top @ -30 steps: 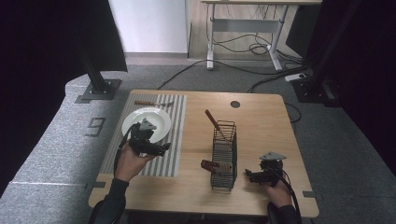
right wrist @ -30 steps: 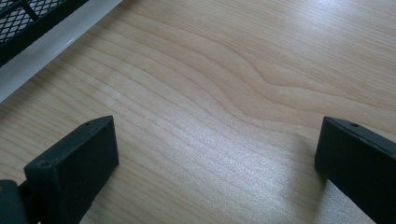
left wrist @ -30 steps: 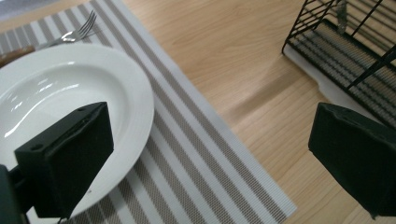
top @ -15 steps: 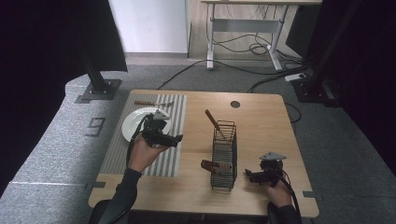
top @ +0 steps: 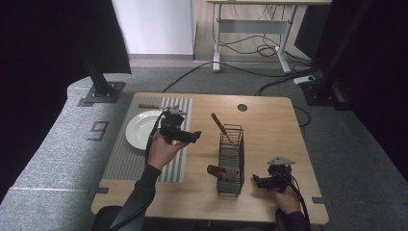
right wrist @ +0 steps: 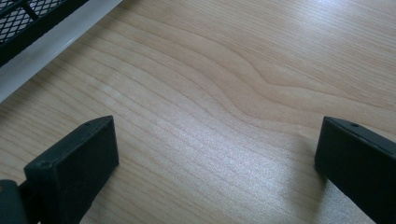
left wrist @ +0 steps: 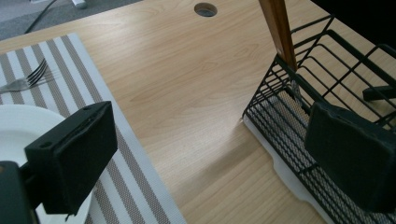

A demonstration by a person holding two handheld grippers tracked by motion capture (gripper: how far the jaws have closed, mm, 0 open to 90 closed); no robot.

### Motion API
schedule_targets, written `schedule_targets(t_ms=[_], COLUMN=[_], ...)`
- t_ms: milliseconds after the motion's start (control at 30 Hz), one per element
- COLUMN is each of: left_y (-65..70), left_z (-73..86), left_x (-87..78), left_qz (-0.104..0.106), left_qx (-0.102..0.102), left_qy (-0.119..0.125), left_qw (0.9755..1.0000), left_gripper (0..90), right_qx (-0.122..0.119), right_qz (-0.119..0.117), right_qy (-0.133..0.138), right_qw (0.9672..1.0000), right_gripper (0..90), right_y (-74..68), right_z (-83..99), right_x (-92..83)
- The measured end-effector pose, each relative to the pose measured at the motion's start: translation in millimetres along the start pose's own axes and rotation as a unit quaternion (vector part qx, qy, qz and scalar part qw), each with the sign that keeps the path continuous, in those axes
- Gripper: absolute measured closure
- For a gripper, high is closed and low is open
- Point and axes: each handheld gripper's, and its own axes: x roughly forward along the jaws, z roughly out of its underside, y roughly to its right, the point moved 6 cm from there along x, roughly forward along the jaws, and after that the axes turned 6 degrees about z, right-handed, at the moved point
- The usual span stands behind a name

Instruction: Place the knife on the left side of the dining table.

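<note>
A black wire basket (top: 231, 159) stands on the wooden table (top: 269, 130), with one wooden-handled utensil (top: 219, 125) leaning up out of its far end and another wooden handle (top: 216, 170) poking from its left side. My left gripper (top: 196, 137) hovers open over the striped placemat's right edge, pointing at the basket. In the left gripper view the jaws of the left gripper (left wrist: 210, 158) stand wide apart, framing bare table and the basket (left wrist: 299, 107), with the wooden handle (left wrist: 280, 28) above. My right gripper (top: 256, 181) rests low beside the basket's near right corner, open; the right gripper (right wrist: 215, 158) has only tabletop between its jaws.
A white plate (top: 142, 127) lies on the striped placemat (top: 168, 163), with a fork (top: 149, 106) at the mat's far edge. A round cable hole (top: 242, 107) is in the table's far side. A white tray edge (right wrist: 56, 42) shows under the basket.
My left gripper has moved right, from over the plate to the placemat's right edge, toward the basket. The right gripper has stayed put.
</note>
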Motion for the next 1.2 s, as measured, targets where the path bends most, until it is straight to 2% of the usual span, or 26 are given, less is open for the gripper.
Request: schedule_targets(t_ms=[367,567,600,700,800,900,933,1200], left_y=[11.9,17.3,19.6,20.9,22.4,22.4,21.9,21.8], left_z=[-22.0,-30.9,-34.4,-37.5,-42.4,-44.0,-45.1,-47.8], left_x=[16.3,25.4,29.2,33.0,41.2,45.3,49.0,61.7], left_qz=[0.020,0.022,0.032,0.034,0.045,0.047,0.051,0.070], left_qx=[-0.028,-0.038,-0.048,-0.055,-0.075,-0.080,-0.089,-0.107], left_qy=[0.026,0.030,0.034,0.034,0.033,0.032,0.031,0.028], left_qw=[0.9991,0.9986,0.9977,0.9973,0.9956,0.9952,0.9942,0.9914], left_gripper=[10.2,14.6,15.2,16.5,21.5,25.6,26.9,39.1], right_qx=[0.000,0.000,0.000,0.000,0.000,0.000,0.000,0.000], right_qz=[0.000,0.000,0.000,0.000,0.000,0.000,0.000,0.000], right_qy=[0.000,0.000,0.000,0.000,0.000,0.000,0.000,-0.001], right_qw=[1.0000,1.0000,1.0000,1.0000,1.0000,1.0000,1.0000,1.0000], right_gripper=[0.0,0.0,0.0,0.0,0.0,0.0,0.0,0.0], right_y=[0.0,0.0,0.0,0.0,0.0,0.0,0.0,0.0], right_z=[0.0,0.0,0.0,0.0,0.0,0.0,0.0,0.1], right_x=[0.0,0.0,0.0,0.0,0.0,0.0,0.0,0.0])
